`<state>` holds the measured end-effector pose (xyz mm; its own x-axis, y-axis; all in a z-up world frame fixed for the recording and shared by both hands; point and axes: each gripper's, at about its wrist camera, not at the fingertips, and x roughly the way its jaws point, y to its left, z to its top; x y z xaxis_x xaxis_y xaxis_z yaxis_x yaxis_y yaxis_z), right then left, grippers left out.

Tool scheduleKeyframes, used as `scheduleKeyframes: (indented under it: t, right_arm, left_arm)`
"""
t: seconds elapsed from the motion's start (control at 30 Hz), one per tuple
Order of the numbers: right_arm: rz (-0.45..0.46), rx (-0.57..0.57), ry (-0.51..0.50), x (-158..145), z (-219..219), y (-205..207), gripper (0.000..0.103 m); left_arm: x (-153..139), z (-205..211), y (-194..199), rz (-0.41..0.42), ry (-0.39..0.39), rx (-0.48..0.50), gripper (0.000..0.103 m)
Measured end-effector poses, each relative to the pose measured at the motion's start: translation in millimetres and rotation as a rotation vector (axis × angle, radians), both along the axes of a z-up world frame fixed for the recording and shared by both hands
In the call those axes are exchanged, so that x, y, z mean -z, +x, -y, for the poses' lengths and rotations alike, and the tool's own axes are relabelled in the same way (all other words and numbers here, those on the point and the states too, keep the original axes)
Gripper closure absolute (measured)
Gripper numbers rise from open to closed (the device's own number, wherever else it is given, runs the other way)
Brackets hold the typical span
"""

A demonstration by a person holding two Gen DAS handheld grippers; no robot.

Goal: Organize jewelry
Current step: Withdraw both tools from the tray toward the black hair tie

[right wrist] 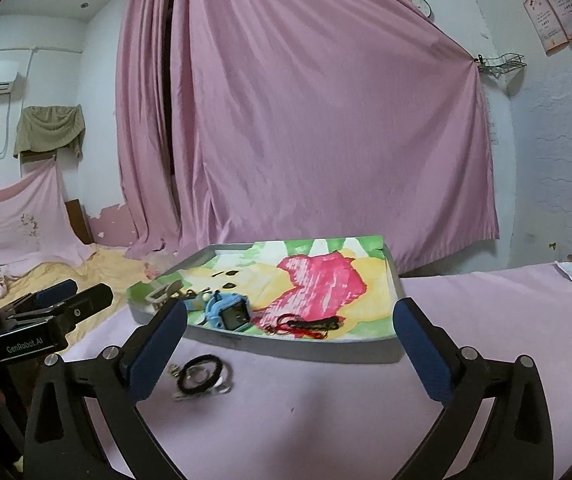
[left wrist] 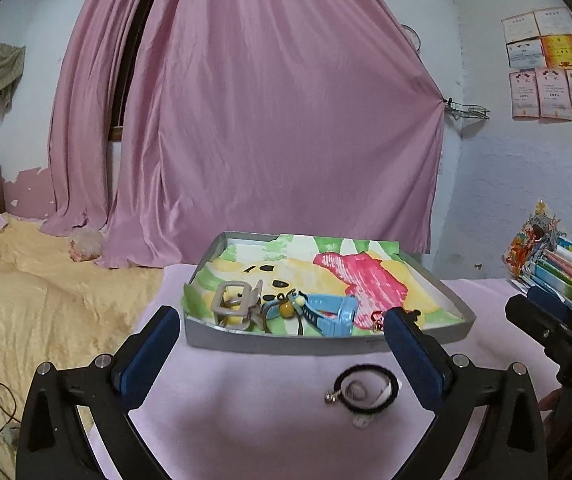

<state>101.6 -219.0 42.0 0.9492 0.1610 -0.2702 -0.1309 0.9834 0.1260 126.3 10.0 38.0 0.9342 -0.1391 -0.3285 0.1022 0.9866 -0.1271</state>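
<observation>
A grey tray [left wrist: 325,340] [right wrist: 309,350] lined with a colourful cloth sits on the pink-covered table. In it lie a beige hair clip [left wrist: 232,304], a blue watch [left wrist: 325,314] [right wrist: 228,312], a yellow bead charm [left wrist: 287,309] and a red-and-black cord piece [right wrist: 305,326]. In front of the tray, on the cloth, lie a black hair tie [left wrist: 365,394] [right wrist: 200,374] with a small metal charm and a clear ring inside it. My left gripper [left wrist: 282,338] is open, low over the table before the tray, nothing between its fingers. My right gripper [right wrist: 289,330] is open too, empty, the hair tie near its left finger.
Pink curtains [left wrist: 266,120] hang behind the table. A yellow bedspread [left wrist: 46,300] lies to the left with cables on it. A stack of books and papers [left wrist: 557,272] stands at the table's right end. The pink tabletop [right wrist: 485,320] stretches right of the tray.
</observation>
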Motion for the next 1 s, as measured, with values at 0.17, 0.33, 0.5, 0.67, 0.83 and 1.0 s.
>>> scheduleKeyframes:
  t: [0.17, 0.33, 0.5, 0.67, 0.83, 1.0]
  right_arm:
    - [-0.007, -0.011, -0.01, 5, -4, -12, 0.002]
    - [-0.018, -0.019, -0.026, 9, -7, -15, 0.002]
    - [-0.042, -0.027, -0.036, 12, -10, -15, 0.002]
    - [-0.068, -0.027, -0.053, 15, -13, -11, 0.002]
    - [-0.155, -0.047, -0.064, 20, -17, 1, 0.002]
    - [-0.242, -0.07, -0.05, 28, -18, 13, 0.002]
  left_arm:
    - [5, -3, -13, 0.003, -0.001, -0.004, 0.001]
    - [12, -4, -21, -0.005, 0.009, -0.009, 0.001]
    - [17, -7, -23, -0.021, 0.007, -0.014, 0.001]
    - [23, -10, -23, -0.045, 0.017, -0.015, 0.001]
    - [25, -9, -17, -0.087, 0.048, 0.005, 0.001]
    - [29, -4, -5, -0.174, 0.103, 0.056, 0.001]
